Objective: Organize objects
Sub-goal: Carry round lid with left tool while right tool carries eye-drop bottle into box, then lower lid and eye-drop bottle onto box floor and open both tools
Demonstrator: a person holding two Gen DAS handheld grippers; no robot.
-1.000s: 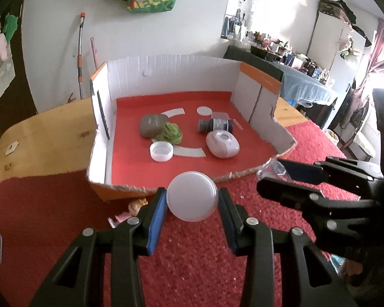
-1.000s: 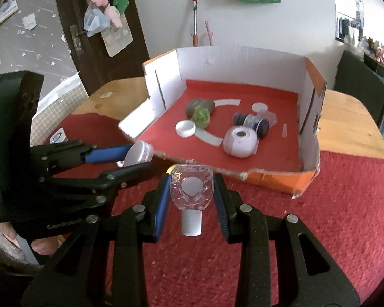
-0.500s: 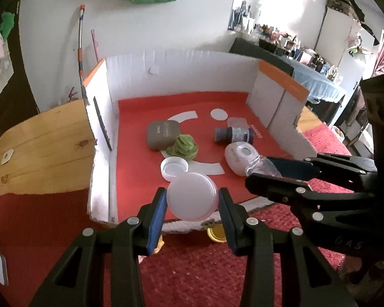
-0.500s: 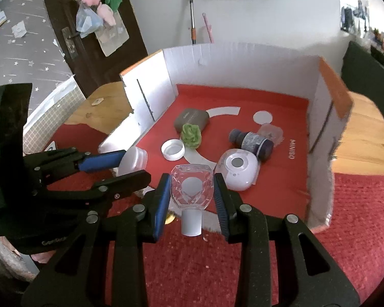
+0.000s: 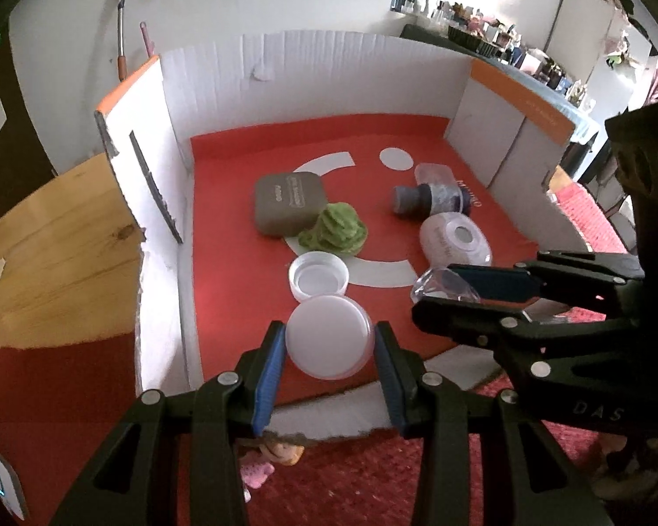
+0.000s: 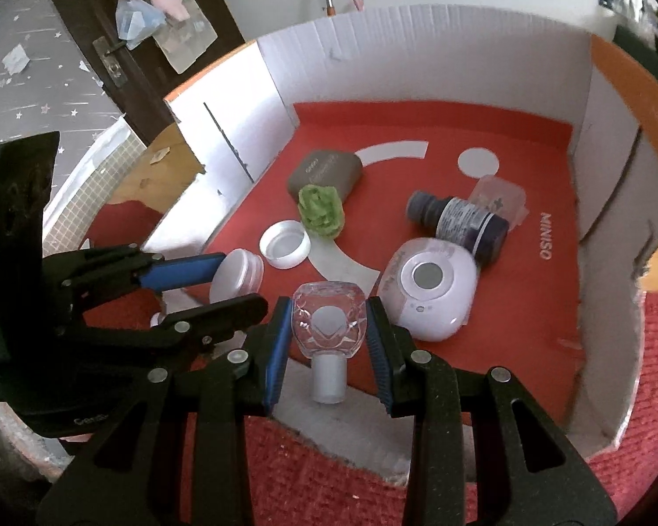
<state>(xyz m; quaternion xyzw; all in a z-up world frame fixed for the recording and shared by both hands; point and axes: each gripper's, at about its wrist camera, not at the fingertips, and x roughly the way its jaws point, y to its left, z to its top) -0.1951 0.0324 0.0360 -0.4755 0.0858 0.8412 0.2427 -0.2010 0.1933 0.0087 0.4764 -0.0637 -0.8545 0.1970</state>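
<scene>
Over the front lip of the cardboard box (image 5: 223,87), your left gripper (image 5: 329,344) is clamped on the white jar (image 5: 328,336); your right gripper (image 6: 328,328) pinches the clear stopper (image 6: 329,320), stem toward 6 o'clock. Bare red floor lies at 12 o'clock of both, the upturned white lid (image 5: 318,275) just beyond the jar.

"MINISO" is printed on the box's red floor (image 6: 546,236).

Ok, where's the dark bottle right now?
In the right wrist view the dark bottle lies on its side on the red floor of the cardboard box, right of centre, between the clear case behind it and the white oval device in front.
</scene>
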